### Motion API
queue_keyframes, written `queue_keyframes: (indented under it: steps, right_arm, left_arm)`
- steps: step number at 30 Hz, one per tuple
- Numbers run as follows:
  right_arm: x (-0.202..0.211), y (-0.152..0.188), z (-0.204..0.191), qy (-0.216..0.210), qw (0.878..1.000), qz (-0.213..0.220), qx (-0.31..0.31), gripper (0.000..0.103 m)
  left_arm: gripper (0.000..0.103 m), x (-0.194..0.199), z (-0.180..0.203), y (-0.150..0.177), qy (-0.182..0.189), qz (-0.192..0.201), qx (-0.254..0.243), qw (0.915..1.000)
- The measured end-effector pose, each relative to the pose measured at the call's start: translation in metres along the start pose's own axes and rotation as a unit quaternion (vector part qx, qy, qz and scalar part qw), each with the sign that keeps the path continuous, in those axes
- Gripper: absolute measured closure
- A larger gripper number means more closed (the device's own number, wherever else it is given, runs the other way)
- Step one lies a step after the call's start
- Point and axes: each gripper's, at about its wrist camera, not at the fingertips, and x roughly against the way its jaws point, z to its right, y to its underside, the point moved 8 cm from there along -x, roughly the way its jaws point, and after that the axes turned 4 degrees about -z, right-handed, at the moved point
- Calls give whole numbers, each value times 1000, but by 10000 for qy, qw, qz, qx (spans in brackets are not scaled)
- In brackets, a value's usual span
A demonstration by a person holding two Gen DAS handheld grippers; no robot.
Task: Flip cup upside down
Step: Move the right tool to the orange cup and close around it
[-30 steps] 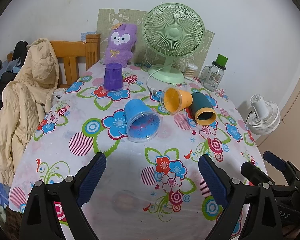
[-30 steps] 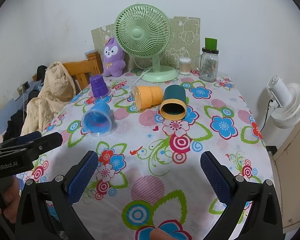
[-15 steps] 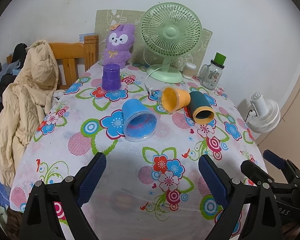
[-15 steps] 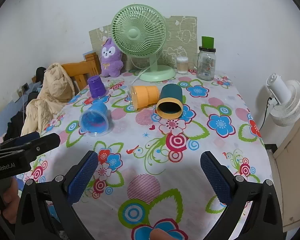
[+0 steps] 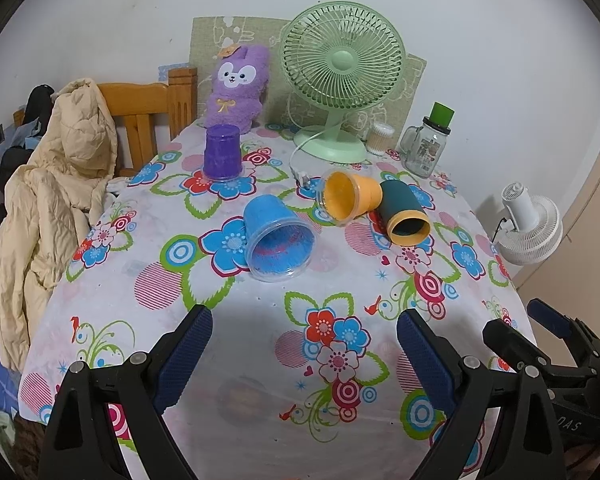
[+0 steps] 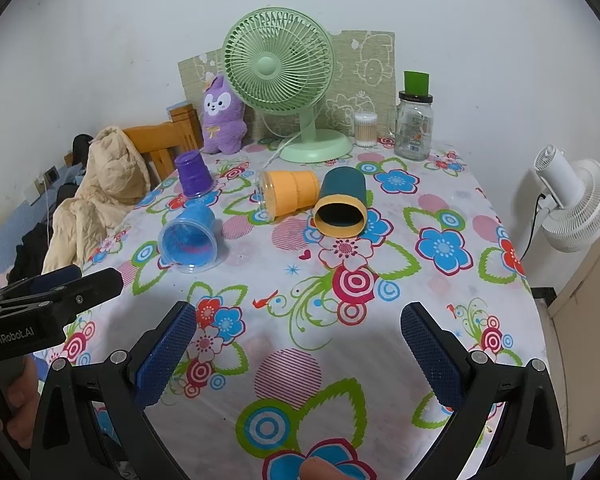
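Observation:
A blue cup (image 5: 275,240) (image 6: 190,238) lies on its side on the floral tablecloth, mouth toward me. An orange cup (image 5: 350,199) (image 6: 290,196) and a dark teal cup with an orange rim (image 5: 404,214) (image 6: 342,204) lie on their sides beside each other. A purple cup (image 5: 222,152) (image 6: 195,174) stands upside down at the back left. My left gripper (image 5: 304,344) is open and empty, near the table's front edge, short of the blue cup. My right gripper (image 6: 298,336) is open and empty, short of the teal cup.
A green desk fan (image 5: 340,80) (image 6: 280,76), a purple plush toy (image 5: 236,88), a glass jar with a green lid (image 5: 428,144) and a cotton swab box (image 6: 366,130) stand at the back. A wooden chair with a beige jacket (image 5: 56,184) is left. A white fan (image 6: 576,204) stands right.
Both grippers have drifted slightly over the table; the view shifted a little. The cups have not moved. Both jaws stay open.

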Motion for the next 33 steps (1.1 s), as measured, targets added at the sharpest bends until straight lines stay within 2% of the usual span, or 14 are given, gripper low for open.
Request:
queue_keyframes:
  steps: [11,16,20,22,27,33]
  right_arm:
    - [-7,-3,4,21,10000,-52,61,0]
    - [-14,-20,4,246,9971,8,720,0]
    - [-27,-52,9,537,9833,218,1724,0]
    - [-38,-65,14,553,9782,192,1994,0]
    - [-68,-89,12,167,9664,-15,2565,0]
    - [-105,-100,-13,-445,9363,-251,3474,0]
  left_arm:
    - [7,-6,-3,0,-16,-95,39,9999]
    - [6,-17,-1,-3,-57,-179,-31,9998]
    - [6,-30,3,-11,-85,-220,-123,9996]
    - [6,-36,5,-17,-99,-222,-152,9996]
    - [3,-53,8,-35,-131,-248,-229,9993]
    - [1,-77,10,-58,-243,-359,-414,9982]
